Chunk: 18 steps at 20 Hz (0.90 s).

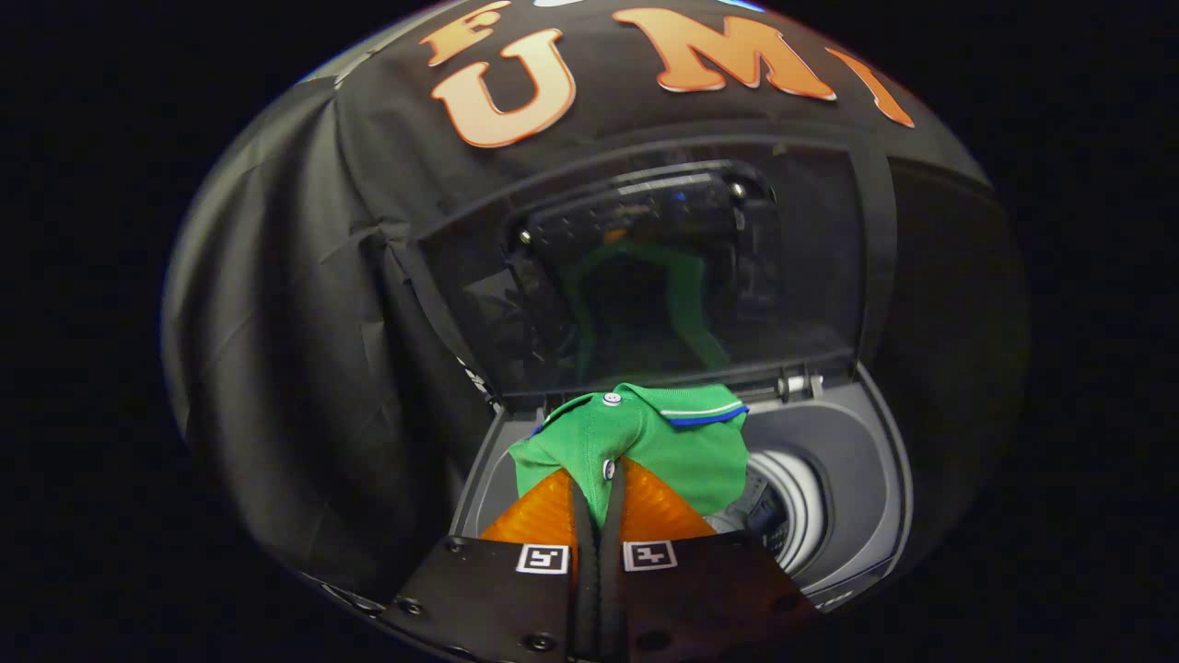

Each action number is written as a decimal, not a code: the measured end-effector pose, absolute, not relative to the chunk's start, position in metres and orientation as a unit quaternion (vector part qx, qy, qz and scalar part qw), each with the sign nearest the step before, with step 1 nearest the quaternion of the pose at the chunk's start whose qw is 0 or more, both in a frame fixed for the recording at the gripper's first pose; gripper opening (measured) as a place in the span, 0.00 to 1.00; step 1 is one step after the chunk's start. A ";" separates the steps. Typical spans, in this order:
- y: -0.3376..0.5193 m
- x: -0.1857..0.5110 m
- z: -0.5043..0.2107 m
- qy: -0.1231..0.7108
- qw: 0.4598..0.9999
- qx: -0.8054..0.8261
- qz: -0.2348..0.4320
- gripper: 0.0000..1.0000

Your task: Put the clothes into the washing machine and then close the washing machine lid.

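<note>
A green polo shirt [663,442] with white buttons and a blue-and-white striped collar hangs bunched from my gripper [599,479], whose fingers are shut on its fabric. The shirt is held above the open top of the washing machine [857,479]. Just right of the shirt, below it, the white rim of the drum [803,497] shows. The machine's dark glass lid [663,267] stands raised behind the shirt and mirrors the green cloth.
The grey top deck of the machine [852,442] rings the drum opening. The lid's hinge [799,382] sits at the back right of the opening. Black cloth of the booth wall [304,304] hangs close on the left and behind.
</note>
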State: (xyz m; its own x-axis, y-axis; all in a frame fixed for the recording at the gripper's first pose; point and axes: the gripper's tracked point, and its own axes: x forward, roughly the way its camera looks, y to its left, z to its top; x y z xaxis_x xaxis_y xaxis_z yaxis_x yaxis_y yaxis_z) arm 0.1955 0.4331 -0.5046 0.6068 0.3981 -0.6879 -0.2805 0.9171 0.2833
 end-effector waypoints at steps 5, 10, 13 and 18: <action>0.436 0.193 -0.560 0.487 0.857 0.068 0.158 0.08; 0.424 0.186 -0.614 0.580 0.803 0.060 0.125 0.08; 0.418 0.187 -0.634 0.615 0.781 0.058 0.096 0.08; 0.417 0.190 -0.654 0.655 0.752 0.054 0.052 0.08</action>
State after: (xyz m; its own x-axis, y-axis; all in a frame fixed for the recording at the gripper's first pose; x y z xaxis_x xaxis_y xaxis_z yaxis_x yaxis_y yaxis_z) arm 0.1904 0.4172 -0.6536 0.1355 0.1479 -0.9797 -0.0070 0.9889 0.1483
